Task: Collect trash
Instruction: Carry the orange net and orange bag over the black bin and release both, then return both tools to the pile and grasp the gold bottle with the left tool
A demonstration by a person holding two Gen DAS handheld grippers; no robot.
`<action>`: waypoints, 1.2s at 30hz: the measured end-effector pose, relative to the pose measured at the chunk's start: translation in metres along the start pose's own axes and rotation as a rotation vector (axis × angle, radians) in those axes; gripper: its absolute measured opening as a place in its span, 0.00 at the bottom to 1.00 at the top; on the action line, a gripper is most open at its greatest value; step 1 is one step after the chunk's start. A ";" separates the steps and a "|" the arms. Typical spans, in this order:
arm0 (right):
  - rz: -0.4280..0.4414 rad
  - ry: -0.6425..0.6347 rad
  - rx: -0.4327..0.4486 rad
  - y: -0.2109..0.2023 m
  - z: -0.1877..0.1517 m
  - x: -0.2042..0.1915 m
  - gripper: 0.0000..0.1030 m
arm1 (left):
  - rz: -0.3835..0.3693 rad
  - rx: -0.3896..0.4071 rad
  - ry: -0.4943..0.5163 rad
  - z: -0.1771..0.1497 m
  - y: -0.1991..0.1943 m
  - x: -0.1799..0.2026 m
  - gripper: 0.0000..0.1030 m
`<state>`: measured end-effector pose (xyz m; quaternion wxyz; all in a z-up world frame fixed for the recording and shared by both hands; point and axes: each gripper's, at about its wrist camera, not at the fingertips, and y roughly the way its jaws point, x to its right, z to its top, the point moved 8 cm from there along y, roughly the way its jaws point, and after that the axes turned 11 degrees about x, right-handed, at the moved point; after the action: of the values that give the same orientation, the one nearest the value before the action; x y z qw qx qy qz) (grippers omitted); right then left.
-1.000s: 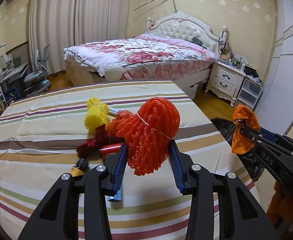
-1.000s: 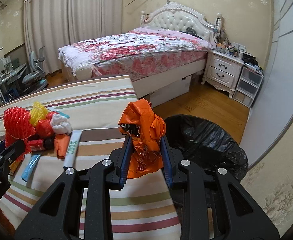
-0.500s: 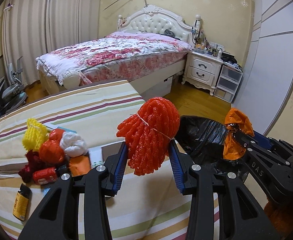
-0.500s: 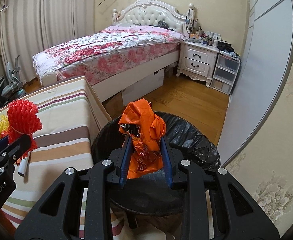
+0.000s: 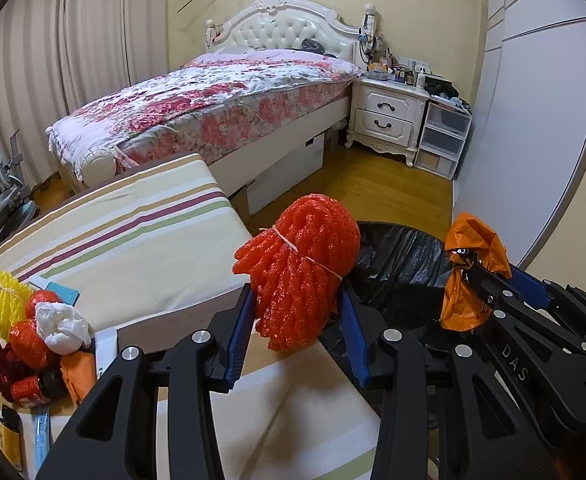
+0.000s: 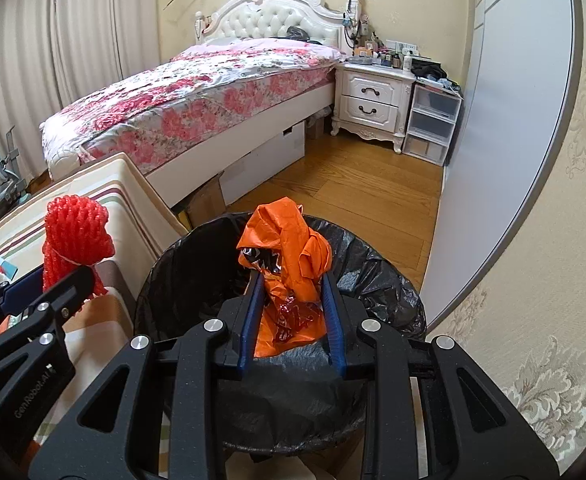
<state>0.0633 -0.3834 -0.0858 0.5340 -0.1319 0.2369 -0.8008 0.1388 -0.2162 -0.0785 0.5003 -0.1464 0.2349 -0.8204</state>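
My left gripper [image 5: 297, 304] is shut on a red foam fruit net [image 5: 305, 268] tied with a rubber band, held above the right edge of the striped table [image 5: 133, 240]. My right gripper [image 6: 291, 292] is shut on a crumpled orange plastic bag [image 6: 289, 256], which hangs over the open mouth of the bin with the black liner [image 6: 377, 280]. In the left wrist view the bin [image 5: 401, 268] lies just right of the red net, and the right gripper [image 5: 473, 280] with the orange bag [image 5: 469, 276] is over it.
A pile of trash stays on the table's left: a yellow foam net [image 5: 7, 308], white crumpled paper [image 5: 63, 324], a red can [image 5: 33, 390] and orange scraps. Behind are a floral bed [image 6: 213, 92], a white nightstand [image 6: 373, 100], plastic drawers [image 6: 431, 124] and wooden floor.
Both grippers swung to the right, away from the trash pile, each still holding its item. The orange bag went from above the table to above the bin; the red net reached the table's right edge.
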 end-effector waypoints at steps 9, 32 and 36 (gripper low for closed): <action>-0.020 0.029 -0.008 0.011 -0.001 0.012 0.43 | 0.020 -0.018 -0.014 -0.001 0.013 0.002 0.68; 0.040 0.005 0.003 -0.012 -0.001 -0.023 0.54 | 0.130 0.008 -0.049 -0.010 -0.033 -0.049 0.75; 0.085 -0.019 0.001 -0.021 -0.005 -0.046 0.54 | 0.179 0.008 -0.077 -0.017 -0.051 -0.076 0.75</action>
<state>0.0623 -0.3335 -0.0771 0.5698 -0.1291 0.2369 -0.7762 0.1274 -0.1244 -0.0659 0.5808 -0.1544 0.2243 -0.7671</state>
